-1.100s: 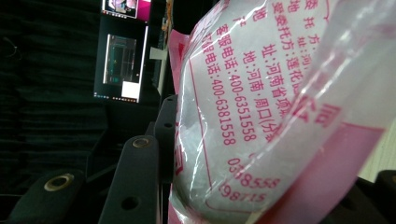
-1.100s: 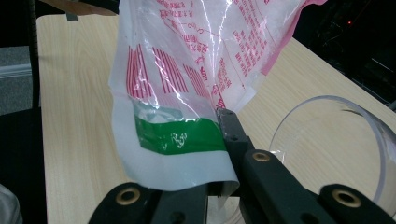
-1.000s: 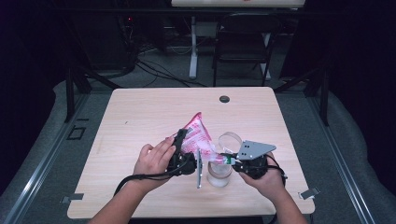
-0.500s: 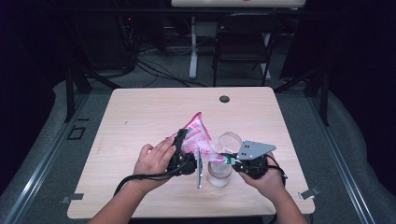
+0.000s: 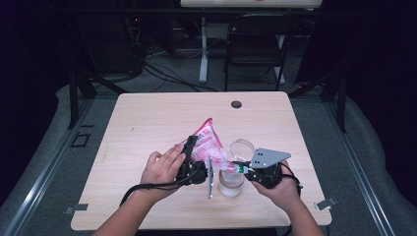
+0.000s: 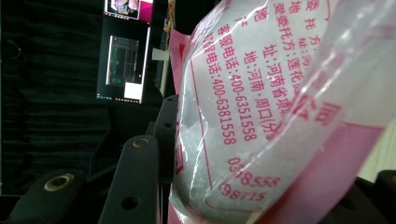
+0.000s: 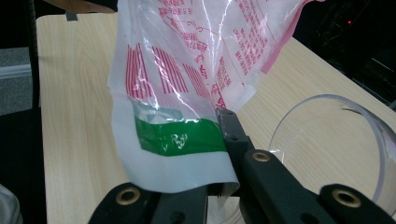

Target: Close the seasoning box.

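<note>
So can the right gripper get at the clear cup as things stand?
Probably not yet: the right gripper is shut on the bag corner. The clear cup sits just below, unobstructed.

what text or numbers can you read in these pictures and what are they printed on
"400-6381558": pink print on the plastic bag, left gripper view.
"98715": partly cut off, lower on the same bag.
Pink Chinese characters beside them: too partial to quote.
Pink print and green band with white marks on the bag in the right gripper view: too blurred to read.
</note>
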The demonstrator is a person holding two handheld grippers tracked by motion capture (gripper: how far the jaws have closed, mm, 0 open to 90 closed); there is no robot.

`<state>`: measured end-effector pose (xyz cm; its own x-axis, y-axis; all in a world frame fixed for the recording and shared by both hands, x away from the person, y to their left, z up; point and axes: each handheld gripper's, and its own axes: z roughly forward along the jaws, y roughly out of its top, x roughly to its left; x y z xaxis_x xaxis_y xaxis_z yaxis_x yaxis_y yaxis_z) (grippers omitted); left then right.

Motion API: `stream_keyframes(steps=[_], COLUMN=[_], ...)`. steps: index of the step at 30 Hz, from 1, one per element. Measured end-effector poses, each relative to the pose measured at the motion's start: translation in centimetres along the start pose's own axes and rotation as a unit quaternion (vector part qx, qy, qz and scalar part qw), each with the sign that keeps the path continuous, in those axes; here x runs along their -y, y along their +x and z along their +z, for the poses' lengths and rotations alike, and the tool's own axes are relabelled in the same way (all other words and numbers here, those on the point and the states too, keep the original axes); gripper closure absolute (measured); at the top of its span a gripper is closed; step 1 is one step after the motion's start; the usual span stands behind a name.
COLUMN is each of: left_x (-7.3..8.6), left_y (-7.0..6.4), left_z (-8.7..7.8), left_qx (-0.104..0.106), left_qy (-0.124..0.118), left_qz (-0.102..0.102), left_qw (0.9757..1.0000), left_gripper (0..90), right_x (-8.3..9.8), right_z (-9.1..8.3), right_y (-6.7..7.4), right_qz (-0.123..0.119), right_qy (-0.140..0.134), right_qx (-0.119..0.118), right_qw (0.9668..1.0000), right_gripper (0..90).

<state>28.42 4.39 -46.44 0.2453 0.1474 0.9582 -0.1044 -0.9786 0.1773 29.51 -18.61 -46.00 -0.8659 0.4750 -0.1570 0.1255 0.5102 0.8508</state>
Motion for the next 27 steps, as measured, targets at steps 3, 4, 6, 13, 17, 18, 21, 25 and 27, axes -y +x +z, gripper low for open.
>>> stream_keyframes(steps=[3, 4, 6, 13, 17, 18, 21, 25, 27], left_x=[0.01, 0.02, 0.02, -0.07, -0.06, -0.06, -0.07, -0.07, -0.07], left_y=[0.0, -0.01, -0.01, 0.03, 0.05, 0.05, 0.06, 0.06, 0.07], left_z=[0.01, 0.03, 0.04, -0.03, -0.01, -0.01, -0.01, -0.01, -0.01], left_qx=[0.001, -0.001, -0.001, -0.003, -0.004, -0.004, -0.004, -0.004, -0.004], left_qy=[0.0, -0.002, -0.001, 0.001, -0.001, -0.002, -0.002, -0.002, -0.002], left_qz=[0.001, 0.001, 0.002, 0.004, 0.004, 0.003, 0.003, 0.003, 0.003], left_qw=[1.0, 1.0, 1.0, 1.0, 1.0, 1.0, 1.0, 1.0, 1.0], left_gripper=[62.1, 62.1, 62.1, 62.1, 62.1, 62.1, 62.1, 62.1, 62.1], right_x=[0.01, 0.01, 0.02, 0.07, 0.07, 0.07, 0.07, 0.07, 0.07], right_z=[0.02, 0.01, 0.04, 0.04, 0.04, 0.04, 0.04, 0.04, 0.04], right_y=[0.0, 0.0, 0.0, -0.04, -0.05, -0.04, -0.05, -0.05, -0.05], right_qz=[0.0, 0.0, 0.0, 0.0, 0.001, 0.001, 0.001, 0.001, 0.001], right_qy=[0.0, 0.001, 0.001, 0.002, 0.001, 0.001, 0.001, 0.001, 0.001], right_qx=[0.0, 0.0, 0.0, 0.0, 0.0, 0.0, -0.001, 0.0, 0.0], right_qw=[1.0, 1.0, 1.0, 1.0, 1.0, 1.0, 1.0, 1.0, 1.0], right_gripper=[90.0, 90.0, 90.0, 90.0, 90.0, 90.0, 90.0, 90.0, 90.0])
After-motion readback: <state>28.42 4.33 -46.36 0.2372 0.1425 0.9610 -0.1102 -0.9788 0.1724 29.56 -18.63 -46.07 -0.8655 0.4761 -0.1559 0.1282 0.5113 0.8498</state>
